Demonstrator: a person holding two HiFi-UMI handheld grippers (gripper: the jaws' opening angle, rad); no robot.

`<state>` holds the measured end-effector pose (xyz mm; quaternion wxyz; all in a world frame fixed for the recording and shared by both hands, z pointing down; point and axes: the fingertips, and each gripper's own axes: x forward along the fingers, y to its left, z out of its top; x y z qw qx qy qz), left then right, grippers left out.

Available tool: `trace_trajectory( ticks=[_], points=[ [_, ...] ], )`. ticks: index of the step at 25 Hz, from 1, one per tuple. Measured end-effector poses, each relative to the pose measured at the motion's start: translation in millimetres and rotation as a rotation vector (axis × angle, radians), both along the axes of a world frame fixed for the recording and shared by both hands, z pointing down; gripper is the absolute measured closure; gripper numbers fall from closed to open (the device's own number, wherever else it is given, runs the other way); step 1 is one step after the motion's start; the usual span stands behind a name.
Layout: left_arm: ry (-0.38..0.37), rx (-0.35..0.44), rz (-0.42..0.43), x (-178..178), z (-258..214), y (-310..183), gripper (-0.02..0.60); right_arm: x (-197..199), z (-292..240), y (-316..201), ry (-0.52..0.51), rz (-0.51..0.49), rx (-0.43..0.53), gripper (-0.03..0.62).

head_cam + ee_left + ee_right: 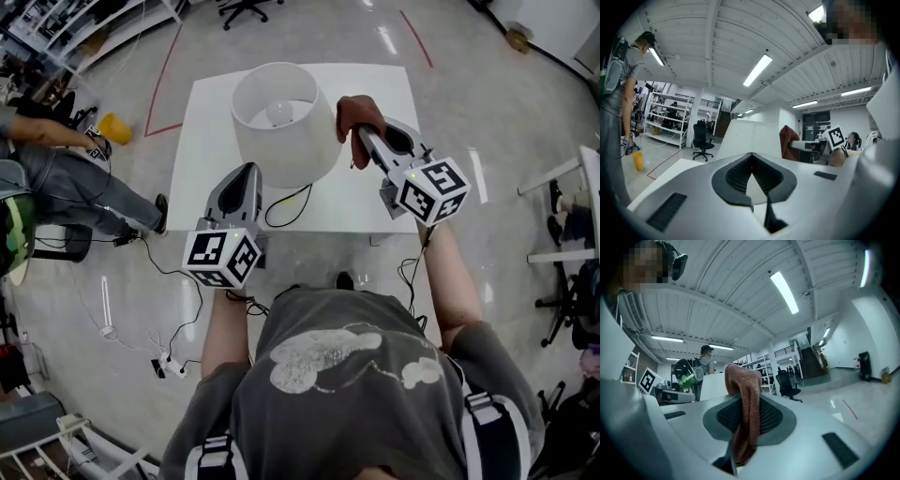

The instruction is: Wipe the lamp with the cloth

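The white lamp with a broad drum shade (pixel 281 127) stands upright near the middle of the white table (pixel 380 84), its long axis vertical and the bulb visible down through the open top. The reddish-brown cloth (pixel 359 114) lies to the right of the lamp, level with the upper part of the shade and just beside its wall. The head view does not settle whether it touches. The right gripper (pixel 366 139) is clamped on that cloth. In the right gripper view the fabric (pixel 743 394) is pinched between the jaws and bunches up above their tips.

This is the nearer gripper to the lamp's right flank. I judge the coming move to be a short push leftward to press the cloth onto the shade, then a stroke round its curve or down it.

The left gripper (pixel 246 175) sits at the near left of the lamp, low by the shade's bottom edge. Its jaws are closed tip to tip with nothing between them. It points at the shade (pixel 750 136).

A black cable (pixel 286 202) loops on the table just in front of the lamp. It lies below the wiping height, so it looks unlikely to obstruct. Nothing stands between cloth and shade. Well to the left of the lamp, off the table, a person (pixel 56 178) sits on the floor.
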<state>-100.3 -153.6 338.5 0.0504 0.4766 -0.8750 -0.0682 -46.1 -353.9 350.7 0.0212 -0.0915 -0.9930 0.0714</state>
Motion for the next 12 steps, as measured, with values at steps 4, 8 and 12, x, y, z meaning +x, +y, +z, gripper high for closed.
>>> trace_trajectory(
  ticks=[4,8,12],
  points=[
    [-0.007,0.002,-0.032,0,-5,-4,0.574,-24,-28,5,-0.05,-0.065,0.032,0.536],
    [0.007,-0.007,-0.043,5,1,-3,0.574,-31,-33,23,-0.064,-0.113,0.059,0.536],
    [0.019,-0.01,-0.034,1,5,2,0.574,-31,-17,21,-0.045,-0.091,0.016,0.536]
  ],
)
